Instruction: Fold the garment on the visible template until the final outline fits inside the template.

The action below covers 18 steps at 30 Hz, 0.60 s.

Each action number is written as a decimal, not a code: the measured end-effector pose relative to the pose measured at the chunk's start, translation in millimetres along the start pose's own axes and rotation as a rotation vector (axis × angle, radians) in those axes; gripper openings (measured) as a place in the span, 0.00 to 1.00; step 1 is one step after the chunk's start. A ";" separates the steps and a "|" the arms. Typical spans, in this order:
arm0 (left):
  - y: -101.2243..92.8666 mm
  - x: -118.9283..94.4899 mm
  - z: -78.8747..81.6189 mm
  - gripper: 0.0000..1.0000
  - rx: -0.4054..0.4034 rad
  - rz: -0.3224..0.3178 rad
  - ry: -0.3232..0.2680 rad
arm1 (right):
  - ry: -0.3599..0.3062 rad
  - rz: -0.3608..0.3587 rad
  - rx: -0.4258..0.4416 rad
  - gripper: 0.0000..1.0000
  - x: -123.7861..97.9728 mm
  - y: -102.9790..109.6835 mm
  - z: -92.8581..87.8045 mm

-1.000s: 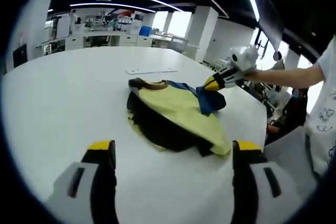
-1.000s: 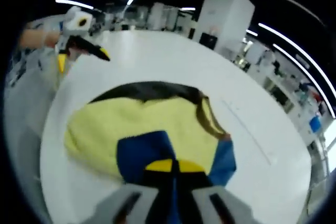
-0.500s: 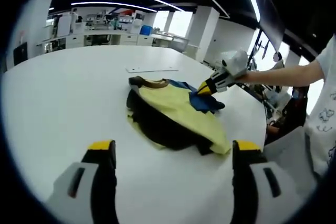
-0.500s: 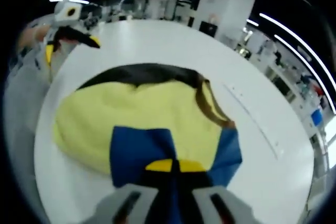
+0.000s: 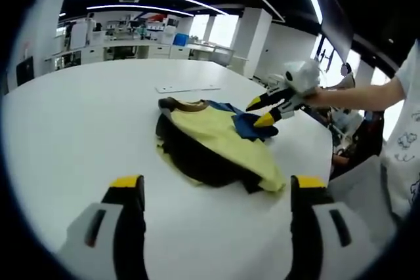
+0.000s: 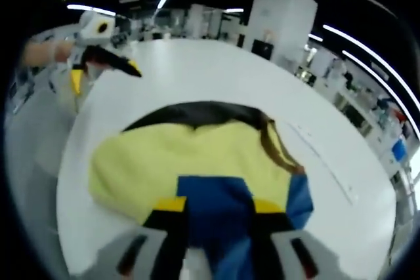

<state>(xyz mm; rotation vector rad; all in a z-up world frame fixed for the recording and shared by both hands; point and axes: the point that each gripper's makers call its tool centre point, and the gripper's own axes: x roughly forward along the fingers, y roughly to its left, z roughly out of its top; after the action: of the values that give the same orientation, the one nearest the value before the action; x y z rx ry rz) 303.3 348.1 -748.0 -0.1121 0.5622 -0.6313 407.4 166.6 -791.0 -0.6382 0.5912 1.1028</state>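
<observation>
Two grippers, left [image 5: 213, 191] and right [image 6: 213, 206], jaws spread, near unlabelled yellow-blue garment [image 5: 220, 137].

The right gripper [image 5: 264, 112] has opened, apparently releasing the blue sleeve [image 6: 220, 209].

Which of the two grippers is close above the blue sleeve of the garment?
The right gripper, open over the blue sleeve. The left gripper stands apart from the garment, over bare table.

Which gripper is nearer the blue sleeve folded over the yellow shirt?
Right. The right gripper is open just above the blue sleeve, jaws on either side of it. The left gripper is open, well back over bare table.
</observation>
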 end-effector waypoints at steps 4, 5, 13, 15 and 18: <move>-2.4 -1.3 -3.9 0.89 -0.009 -0.002 0.004 | 0.017 0.009 -0.055 0.39 3.7 14.8 0.0; -2.0 -1.5 -4.7 0.89 -0.010 -0.002 0.004 | 0.018 0.011 -0.056 0.38 5.4 17.6 -0.3; 0.2 -3.9 -13.0 0.89 -0.027 0.002 0.006 | 0.025 -0.019 -0.151 0.25 12.5 27.9 1.4; 0.5 -4.5 -13.8 0.89 -0.034 0.001 0.003 | 0.025 -0.028 -0.158 0.20 15.4 28.9 1.1; 2.3 -5.5 -16.0 0.89 -0.037 0.003 0.005 | 0.028 -0.044 -0.161 0.16 19.5 29.6 -1.3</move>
<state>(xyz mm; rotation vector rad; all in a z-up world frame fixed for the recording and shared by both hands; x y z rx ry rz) 292.3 354.3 -759.6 -0.1447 0.5788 -0.6180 386.2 186.9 -810.9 -0.8041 0.5133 1.1087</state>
